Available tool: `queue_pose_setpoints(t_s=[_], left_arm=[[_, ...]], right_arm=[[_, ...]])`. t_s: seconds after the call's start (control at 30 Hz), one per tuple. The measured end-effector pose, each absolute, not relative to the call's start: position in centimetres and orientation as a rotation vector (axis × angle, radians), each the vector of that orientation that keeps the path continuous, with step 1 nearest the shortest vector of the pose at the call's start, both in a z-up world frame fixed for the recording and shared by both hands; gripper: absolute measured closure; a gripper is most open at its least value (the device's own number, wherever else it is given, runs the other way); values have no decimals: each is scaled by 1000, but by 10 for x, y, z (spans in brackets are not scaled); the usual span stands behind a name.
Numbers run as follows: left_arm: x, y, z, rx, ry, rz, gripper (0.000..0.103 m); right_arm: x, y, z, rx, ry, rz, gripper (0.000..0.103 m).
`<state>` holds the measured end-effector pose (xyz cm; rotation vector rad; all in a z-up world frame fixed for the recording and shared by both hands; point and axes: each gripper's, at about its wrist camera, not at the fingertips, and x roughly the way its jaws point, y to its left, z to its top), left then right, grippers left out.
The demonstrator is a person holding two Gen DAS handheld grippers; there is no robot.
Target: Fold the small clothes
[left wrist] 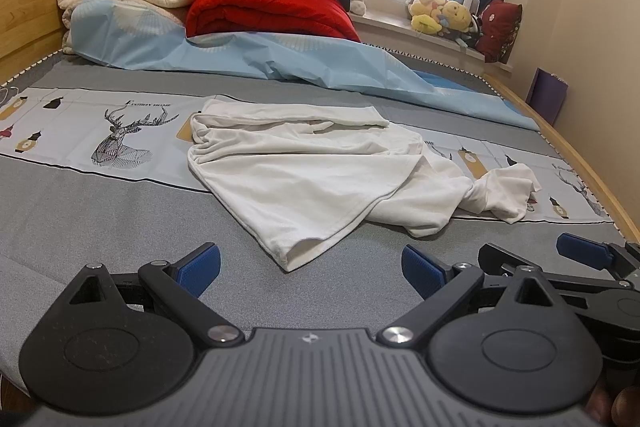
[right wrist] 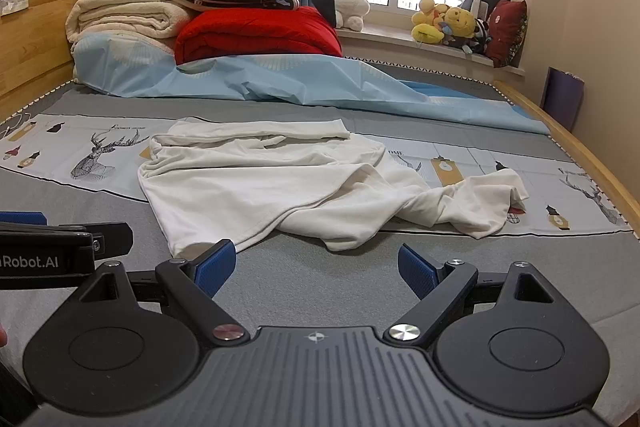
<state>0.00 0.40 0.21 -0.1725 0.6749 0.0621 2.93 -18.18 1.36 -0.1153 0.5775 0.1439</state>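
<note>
1. Clearly nothing is held yet: the left gripper (left wrist: 311, 269) and the right gripper (right wrist: 316, 269) both hover low over the grey bedspread (left wrist: 120, 227), jaws spread wide and empty.
2. The white garment (left wrist: 304, 167) lies crumpled mid-bed, just ahead of both grippers, its near hem corner pointing toward them and a twisted sleeve (left wrist: 500, 195) trailing off to the right.
3. Judged from this, the step in hand is the first grasp. It would go best if each gripper took a single layer at the hem's edge, one at each end, so the cloth can be drawn flat before any fold; the twisted sleeve likely needs untangling first.
4. The left wrist view shows the hem corner centred between its own fingers, with the other gripper at its right edge.
5. The right wrist view instead puts that corner (right wrist: 188, 247) beside its left finger and shows the sleeve's bunched end more openly.
</note>
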Motion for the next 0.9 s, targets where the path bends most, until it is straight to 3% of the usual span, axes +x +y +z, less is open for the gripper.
queue_pose_setpoints(t_s=[0.3,0.33,0.4,0.43,0.47,0.5,0.73,0.9], left_arm=[[-3,11,10,-175,642,23,8],[-2,13,11,-179,639,10,15],[4,14,10,-169,627,-31,35],[8,16,9,-181,641,-57,55],[14,19,7,-195,659,-89,77],[22,21,4,-194,678,-112,84],[90,42,-36,-95,876,-133,86],[144,71,-75,-161,1009,-69,84]], right_arm=[[36,-209,31,-52,467,89,16],[41,-217,33,-27,433,78,18],[54,-234,34,1,417,55,39],[63,-240,34,-14,438,43,46],[72,-247,32,-10,437,34,61],[79,-254,33,-22,408,20,74],[156,-288,-10,103,602,45,74],[204,-293,-45,205,741,68,60]])
